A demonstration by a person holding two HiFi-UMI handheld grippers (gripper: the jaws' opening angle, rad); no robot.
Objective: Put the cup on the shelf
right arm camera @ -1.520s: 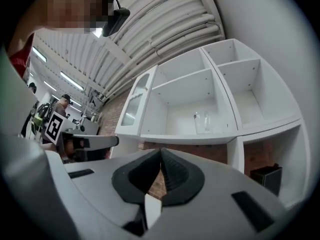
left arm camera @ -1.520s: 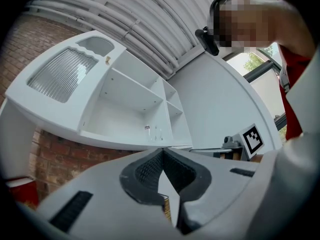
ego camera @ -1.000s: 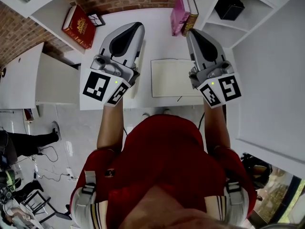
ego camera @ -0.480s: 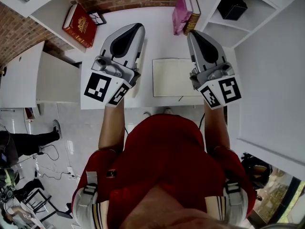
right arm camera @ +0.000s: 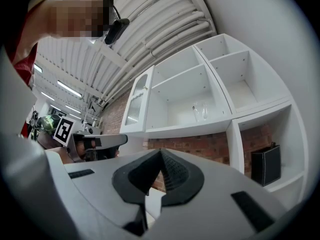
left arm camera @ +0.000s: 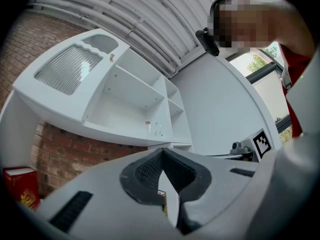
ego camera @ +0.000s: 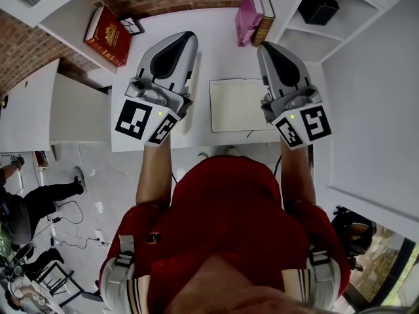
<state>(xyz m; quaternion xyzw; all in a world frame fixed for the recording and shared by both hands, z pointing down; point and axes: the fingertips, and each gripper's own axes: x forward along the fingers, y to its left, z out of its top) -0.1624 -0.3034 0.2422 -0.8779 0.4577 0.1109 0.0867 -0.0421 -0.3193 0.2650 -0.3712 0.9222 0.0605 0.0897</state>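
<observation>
Head view: both tongs are parked low over the bench, one each side of the white pad. Left tongs sit left of the pad, right tongs just right of it. Both noses point away from me toward the brick wall, forearms straight out from the body and roughly parallel. I read it as a rest pose with nothing picked up yet.

Left gripper view: tongs clenched tip to tip, nothing between them. Right gripper view: same, clenched and empty.

Cup: I see none on the bench near the pad. The right gripper view shows two small clear glasses standing in a compartment of the shelf, up and beyond the pad. I can't tell whether one of them is the task cup. If so, the job may already be finished.

Other items:
- pink book upright beyond the pad
- red book far left of the pad
- black box in a shelf cubby, beyond and right of the pad
</observation>
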